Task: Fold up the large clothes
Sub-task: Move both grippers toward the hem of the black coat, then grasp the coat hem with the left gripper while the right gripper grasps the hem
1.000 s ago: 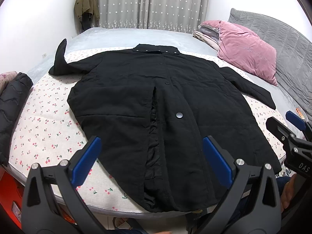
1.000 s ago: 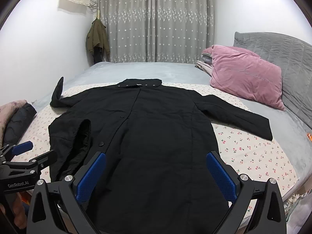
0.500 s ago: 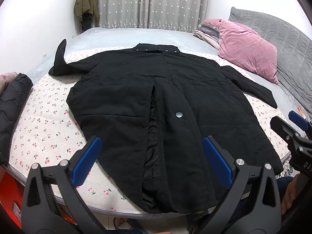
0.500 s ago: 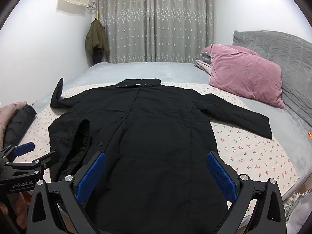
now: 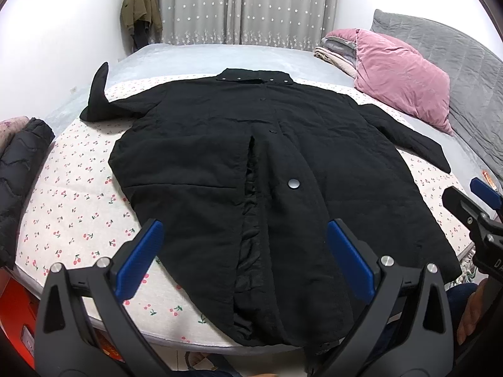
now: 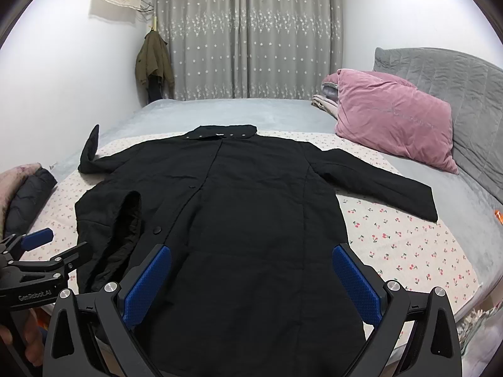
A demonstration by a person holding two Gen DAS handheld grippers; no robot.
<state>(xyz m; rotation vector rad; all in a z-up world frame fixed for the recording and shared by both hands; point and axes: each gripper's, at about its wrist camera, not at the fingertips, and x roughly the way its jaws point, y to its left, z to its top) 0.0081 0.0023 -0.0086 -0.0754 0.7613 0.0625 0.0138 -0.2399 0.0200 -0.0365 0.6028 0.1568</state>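
Observation:
A long black coat (image 5: 220, 169) lies spread front-up on the bed, collar far, hem at the near edge. Its front placket gapes below a silver snap (image 5: 294, 183). One sleeve (image 5: 97, 97) curls up at the far left; the other sleeve (image 6: 386, 185) stretches right. My left gripper (image 5: 245, 245) hovers open above the hem, holding nothing. My right gripper (image 6: 251, 273) is open over the coat's lower right half, also empty. Each gripper shows at the other view's edge: the right gripper (image 5: 471, 201), the left gripper (image 6: 47, 248).
A cherry-print sheet (image 5: 72, 194) covers the near bed, with grey bedding (image 6: 235, 110) beyond. A pink pillow (image 6: 393, 122) leans on the grey headboard at right. A dark quilted garment (image 5: 19, 169) lies at the left edge. An olive jacket (image 6: 154, 59) hangs by the curtains.
Both grippers have drawn back and risen slightly; the right gripper slid a little outward to the right in the left wrist view. The coat has not moved.

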